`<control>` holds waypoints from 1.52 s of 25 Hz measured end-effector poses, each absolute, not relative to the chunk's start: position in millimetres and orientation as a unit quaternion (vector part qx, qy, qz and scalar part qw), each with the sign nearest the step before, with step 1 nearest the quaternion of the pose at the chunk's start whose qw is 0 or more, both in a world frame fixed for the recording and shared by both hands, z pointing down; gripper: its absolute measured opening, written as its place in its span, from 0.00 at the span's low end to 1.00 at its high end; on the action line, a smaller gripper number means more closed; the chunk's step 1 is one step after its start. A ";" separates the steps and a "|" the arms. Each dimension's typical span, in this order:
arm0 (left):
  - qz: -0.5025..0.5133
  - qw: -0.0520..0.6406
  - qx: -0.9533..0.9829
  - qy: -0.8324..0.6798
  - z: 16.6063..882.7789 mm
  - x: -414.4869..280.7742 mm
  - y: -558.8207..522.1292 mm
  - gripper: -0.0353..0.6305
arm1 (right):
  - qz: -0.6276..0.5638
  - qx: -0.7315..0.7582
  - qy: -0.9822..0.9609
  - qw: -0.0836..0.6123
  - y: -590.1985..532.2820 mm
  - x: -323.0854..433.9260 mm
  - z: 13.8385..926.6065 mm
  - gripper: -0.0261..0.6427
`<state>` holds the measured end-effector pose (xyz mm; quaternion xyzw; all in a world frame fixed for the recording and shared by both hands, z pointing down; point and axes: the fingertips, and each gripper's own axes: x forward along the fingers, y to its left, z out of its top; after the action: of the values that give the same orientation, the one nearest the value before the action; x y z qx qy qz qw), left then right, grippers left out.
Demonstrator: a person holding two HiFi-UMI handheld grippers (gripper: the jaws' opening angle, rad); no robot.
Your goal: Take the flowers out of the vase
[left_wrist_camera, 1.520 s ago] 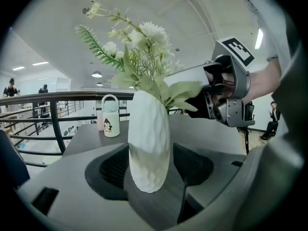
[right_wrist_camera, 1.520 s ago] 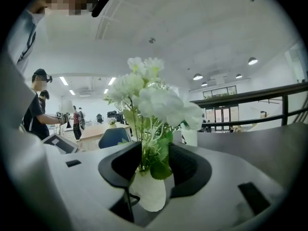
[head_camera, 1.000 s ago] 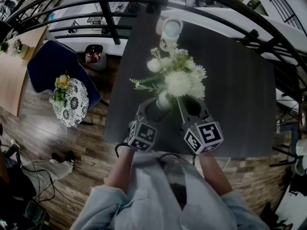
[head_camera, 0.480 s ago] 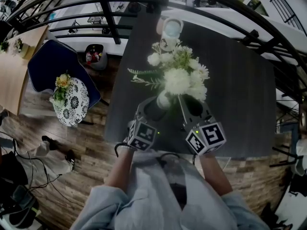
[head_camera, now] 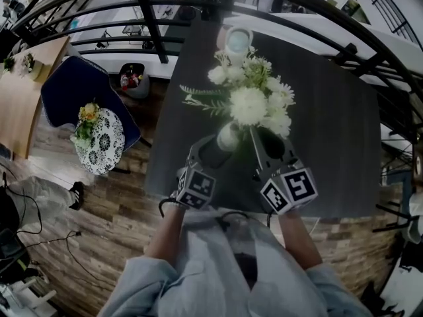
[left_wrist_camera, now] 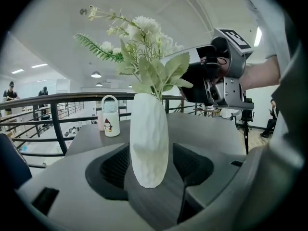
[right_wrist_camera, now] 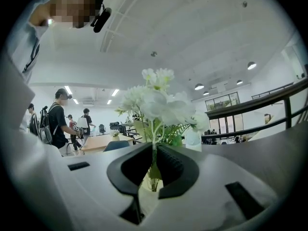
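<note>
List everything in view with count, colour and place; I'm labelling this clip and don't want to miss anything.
vase: one, white, on the table, between the left gripper's jaws
flowers: one bunch, white with green leaves, stems in the vase's mouth
bottle: one, white, handled, far end of the table
table: one, dark grey, centre
chair: one, blue, on the floor left of the table
railing: one, black, beyond the table
left gripper: one, grey, holding the vase
right gripper: one, grey, shut on the flower stems

Lower stems of the flowers hide inside the vase.
</note>
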<state>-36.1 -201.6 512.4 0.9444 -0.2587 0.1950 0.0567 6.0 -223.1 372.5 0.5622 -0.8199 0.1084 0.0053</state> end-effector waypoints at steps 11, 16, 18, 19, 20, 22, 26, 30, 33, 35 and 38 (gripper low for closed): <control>0.198 0.059 0.942 -0.265 507.5 -41.4 -197.0 0.41 | 0.085 0.550 -0.831 -0.001 -221.7 7.3 344.7 0.08; 0.199 0.050 0.940 -0.271 503.2 -47.6 -197.6 0.27 | 0.071 0.548 -0.834 -0.004 -222.9 9.4 336.2 0.09; 0.198 0.046 0.941 -0.272 500.2 -50.4 -196.3 0.21 | 0.065 0.547 -0.834 -0.005 -222.2 9.5 332.6 0.08; 0.197 0.044 0.941 -0.273 498.4 -51.8 -196.0 0.19 | 0.061 0.547 -0.835 -0.006 -222.0 9.4 330.9 0.08; 0.196 0.042 0.941 -0.273 496.6 -53.1 -195.7 0.16 | 0.058 0.547 -0.835 -0.007 -222.0 9.4 329.4 0.08; 0.194 0.037 0.941 -0.275 493.4 -55.5 -195.2 0.11 | 0.053 0.546 -0.836 -0.008 -222.1 9.5 326.7 0.08; 0.194 0.033 0.940 -0.280 492.0 -61.6 -193.9 0.04 | 0.043 0.546 -0.837 -0.013 -221.6 9.1 321.4 0.08; 0.185 0.032 0.941 -0.282 489.3 -66.7 -190.3 0.04 | 0.038 0.546 -0.837 -0.024 -219.2 7.8 313.9 0.09; 0.180 0.029 0.940 -0.288 480.7 -71.4 -188.7 0.04 | 0.029 0.548 -0.836 -0.024 -216.5 6.3 309.4 0.08; 0.174 0.032 0.940 -0.291 476.9 -72.4 -188.3 0.04 | 0.019 0.549 -0.835 -0.021 -215.7 6.4 305.1 0.08; 0.174 0.034 0.939 -0.293 472.7 -69.4 -188.7 0.04 | 0.013 0.551 -0.834 -0.026 -216.7 12.3 293.5 0.08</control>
<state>-69.4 -188.7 472.7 0.9394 -0.2935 0.1741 0.0336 12.3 -216.7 293.5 0.5511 -0.8339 0.0125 -0.0257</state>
